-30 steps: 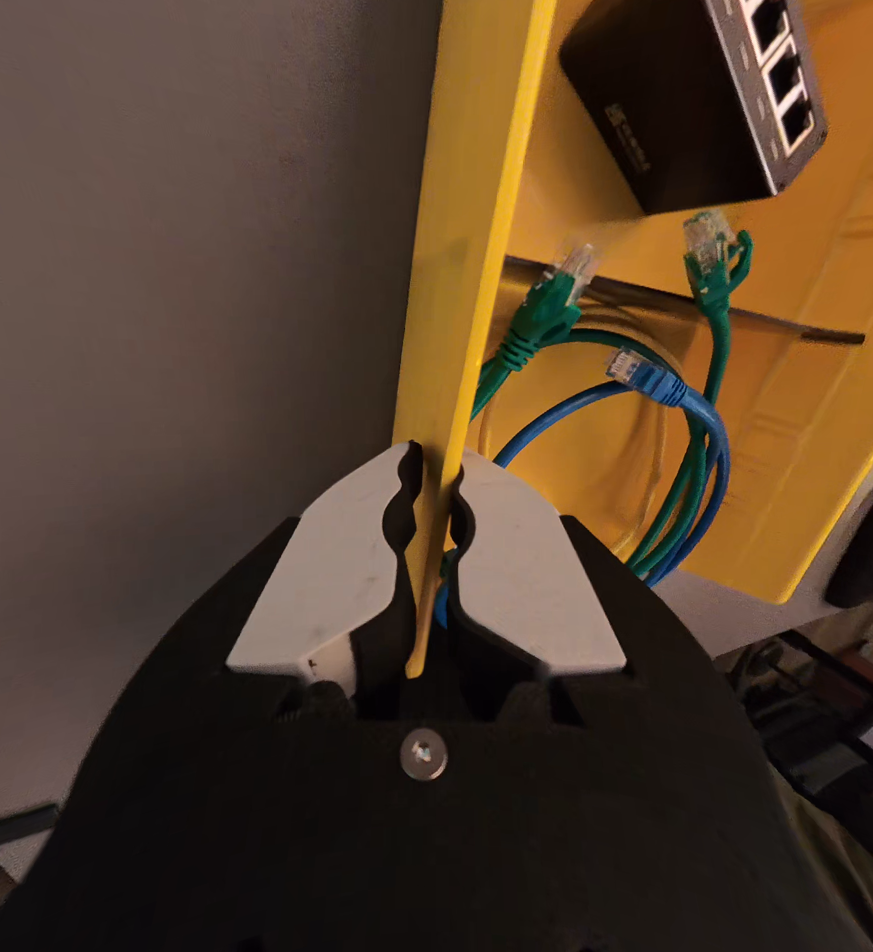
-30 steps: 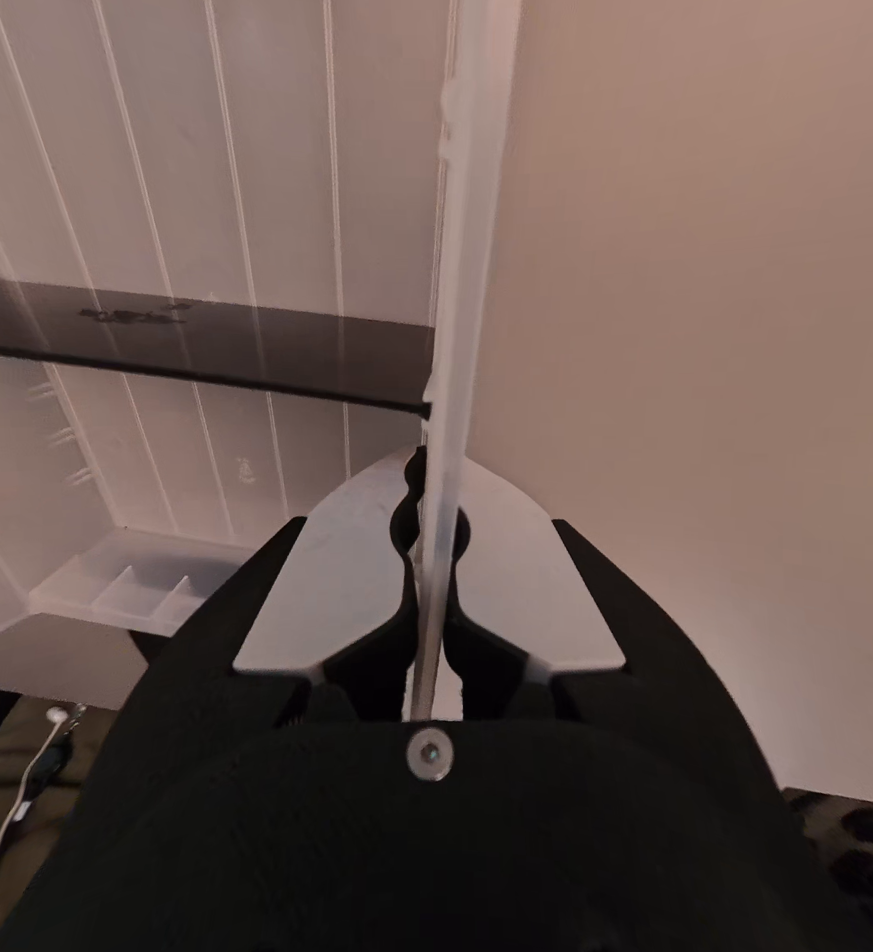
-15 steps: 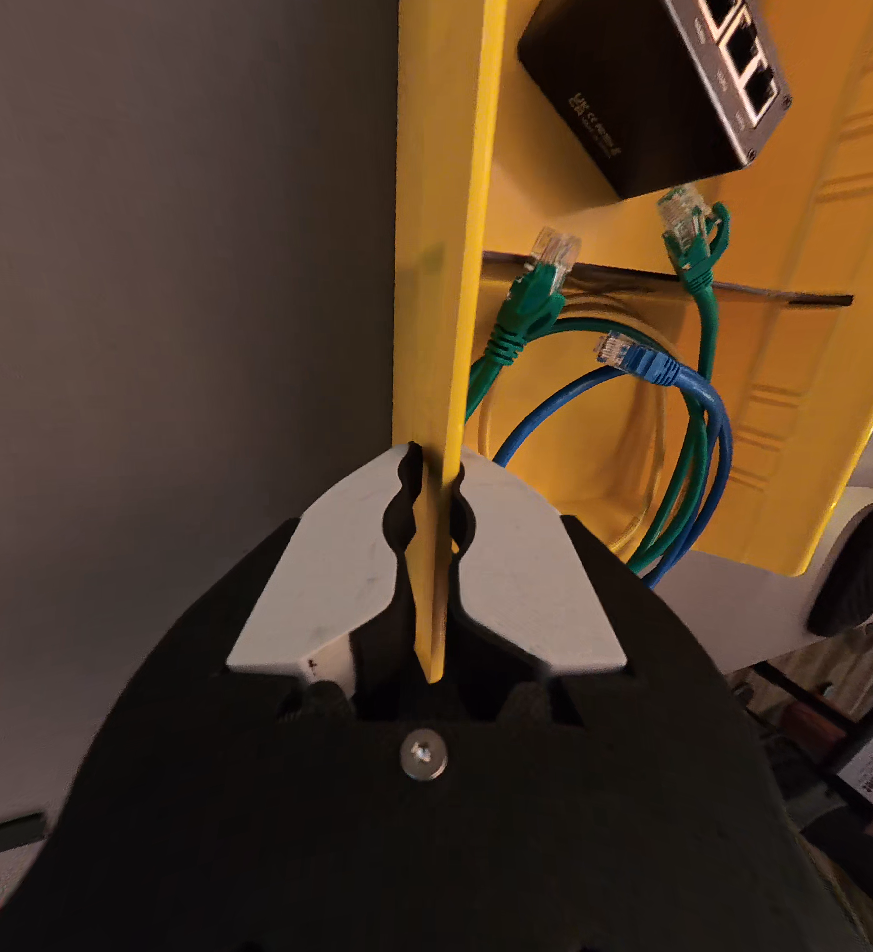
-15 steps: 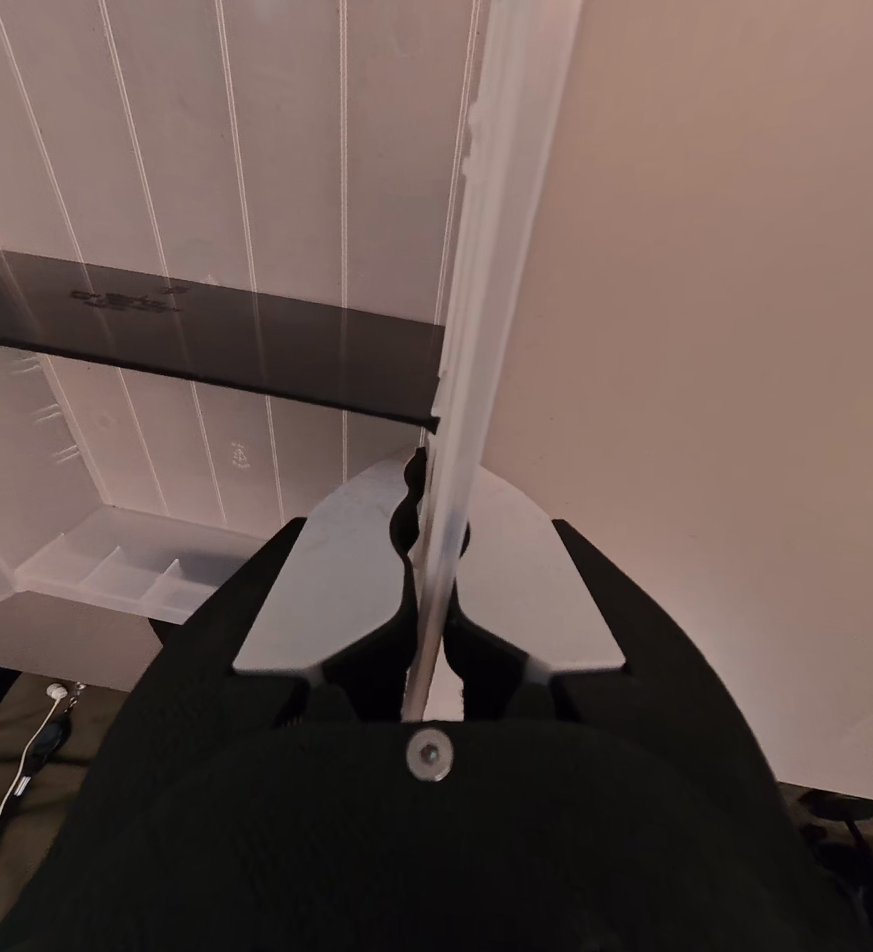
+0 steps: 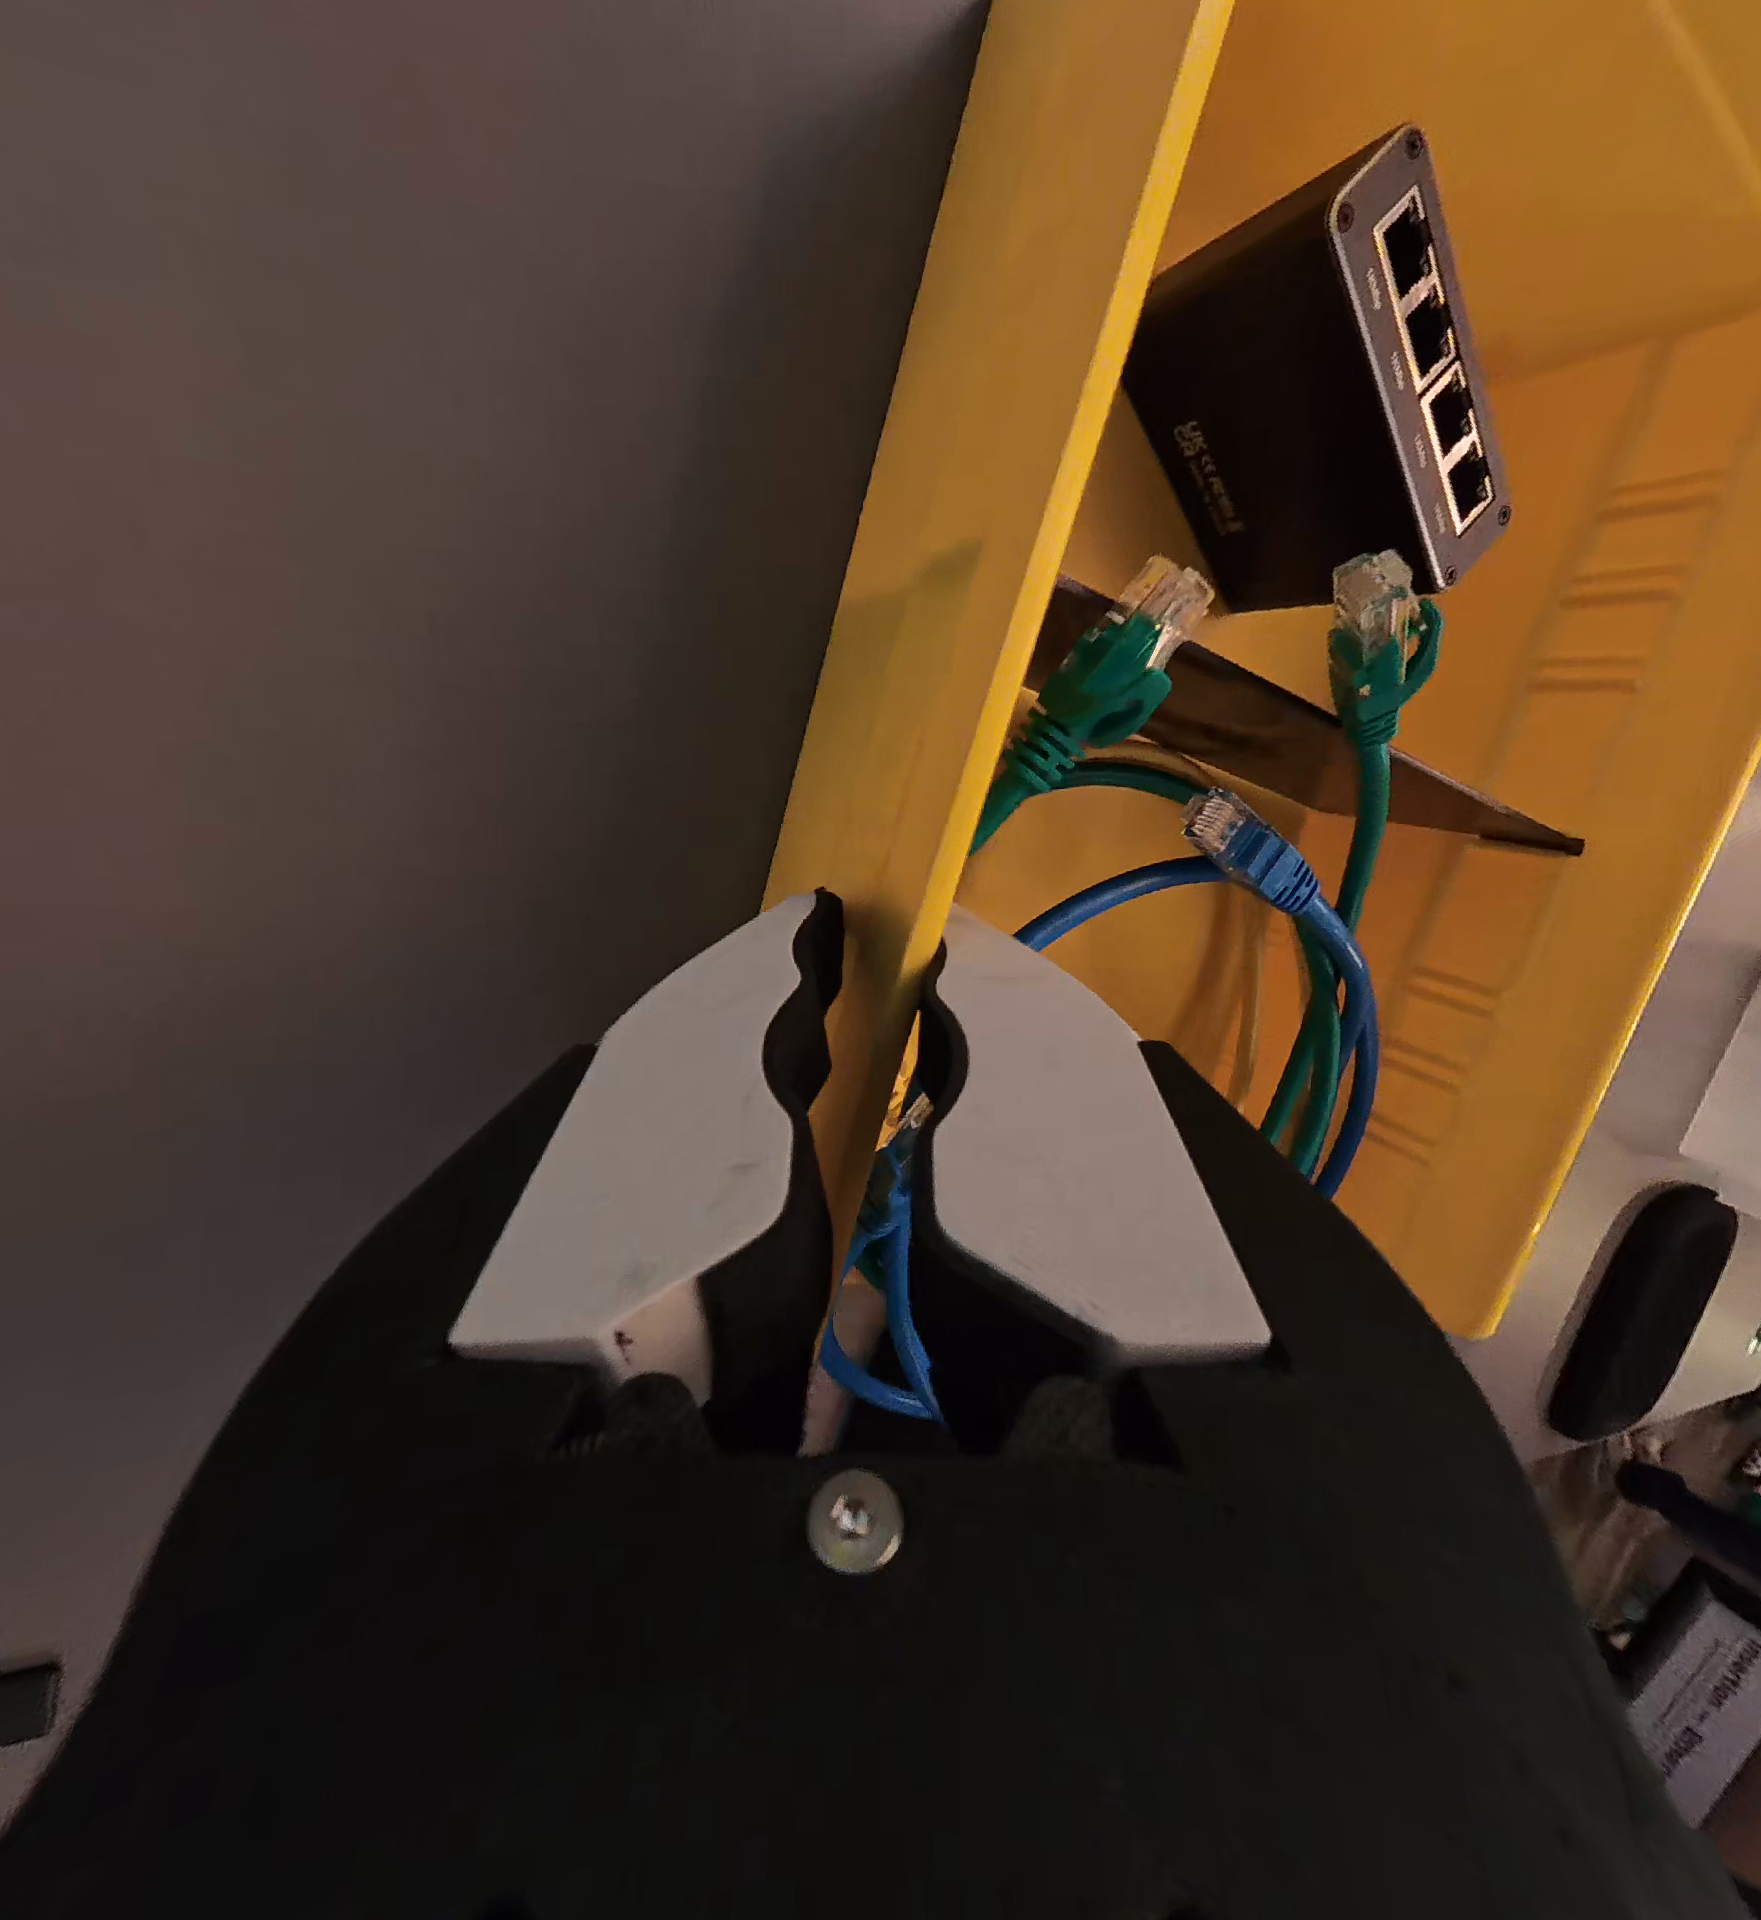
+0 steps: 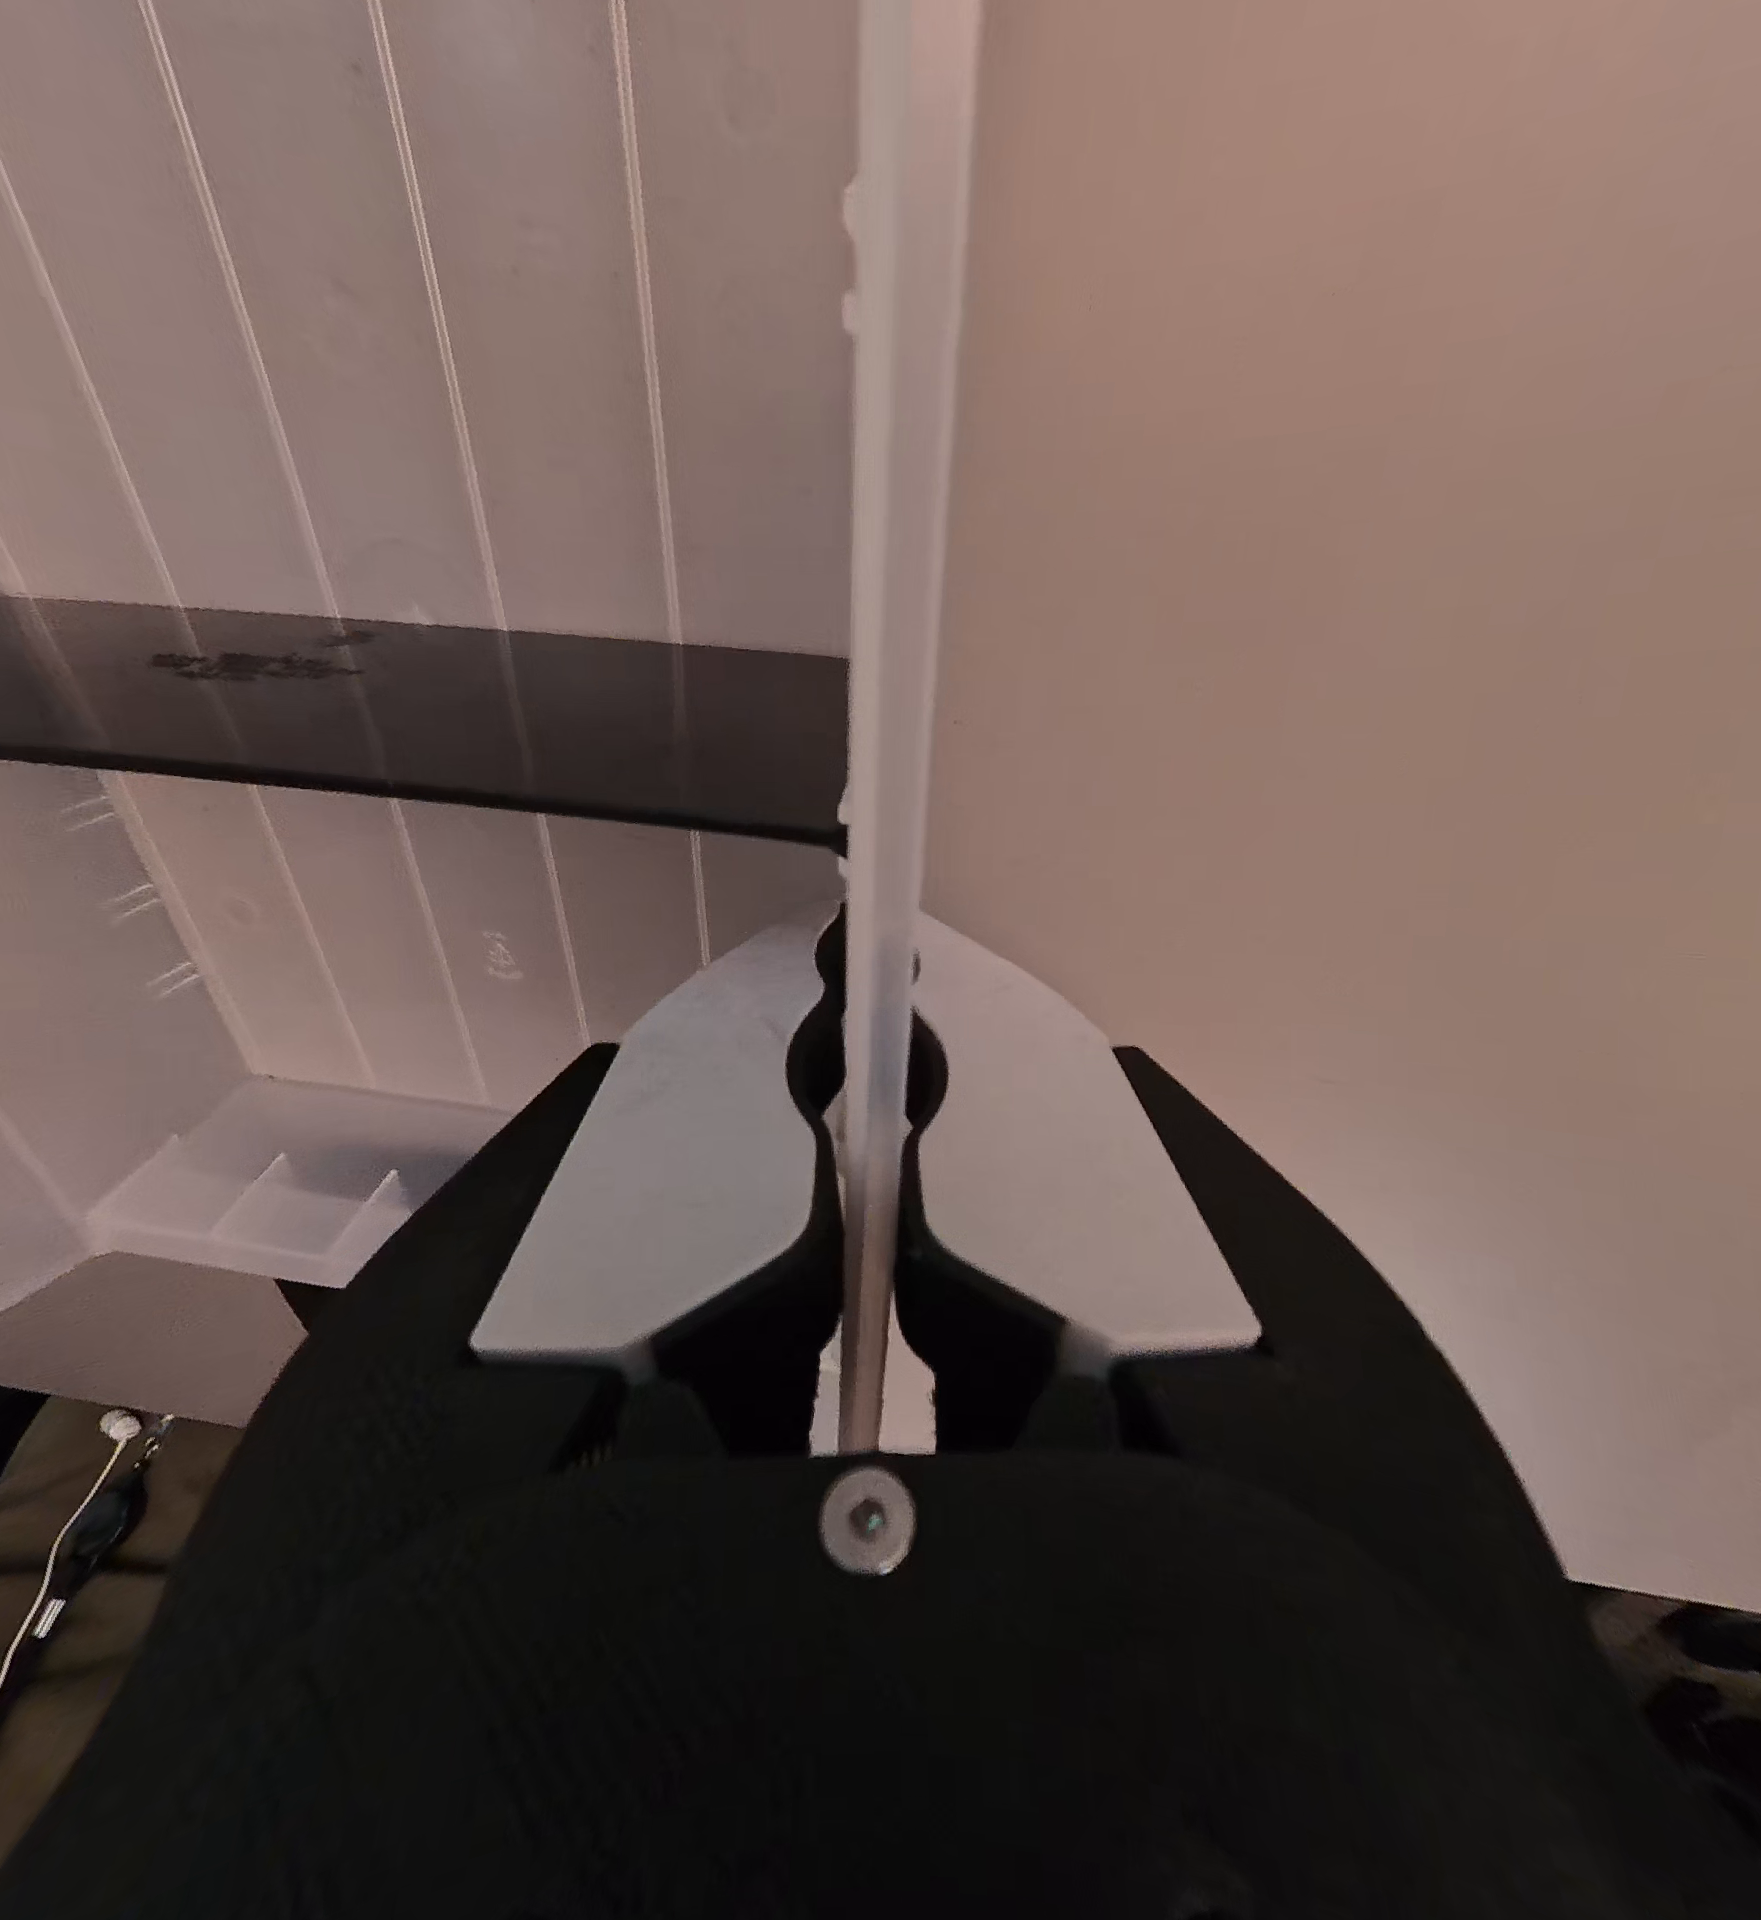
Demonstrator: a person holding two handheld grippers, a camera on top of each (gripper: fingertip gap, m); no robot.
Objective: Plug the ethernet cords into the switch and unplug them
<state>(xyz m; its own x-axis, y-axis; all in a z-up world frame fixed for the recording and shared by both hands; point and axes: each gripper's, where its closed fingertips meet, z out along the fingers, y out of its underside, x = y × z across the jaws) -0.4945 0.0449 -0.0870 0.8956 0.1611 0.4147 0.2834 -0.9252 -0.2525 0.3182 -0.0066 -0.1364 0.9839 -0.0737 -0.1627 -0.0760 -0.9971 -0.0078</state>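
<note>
Yellow plastic forms the bin [image 5: 1541, 935] seen in the left wrist view; the left claw [image 5: 881, 935] is clenched on its near wall, the wall's edge running up between the two grey fingers [image 5: 678, 1122]. Inside the bin, a black ethernet switch [image 5: 1302, 395] lies against the bin's inner face, its row of four ports all unoccupied. A dark divider [image 5: 1302, 748] crosses the bin just below the switch. Two green ethernet cords [image 5: 1094, 686] and one blue ethernet cord [image 5: 1260, 862] are loosely coiled together below the switch, their clear plugs free and pointing up toward it; one green plug sits just beside the switch's lower corner. A loop of blue cord passes between the left claw's fingers behind the wall.

In the right wrist view, the right claw [image 6: 876, 935] is clenched on the rim of a translucent white bin [image 6: 897, 520], which holds a black divider [image 6: 388, 717].
</note>
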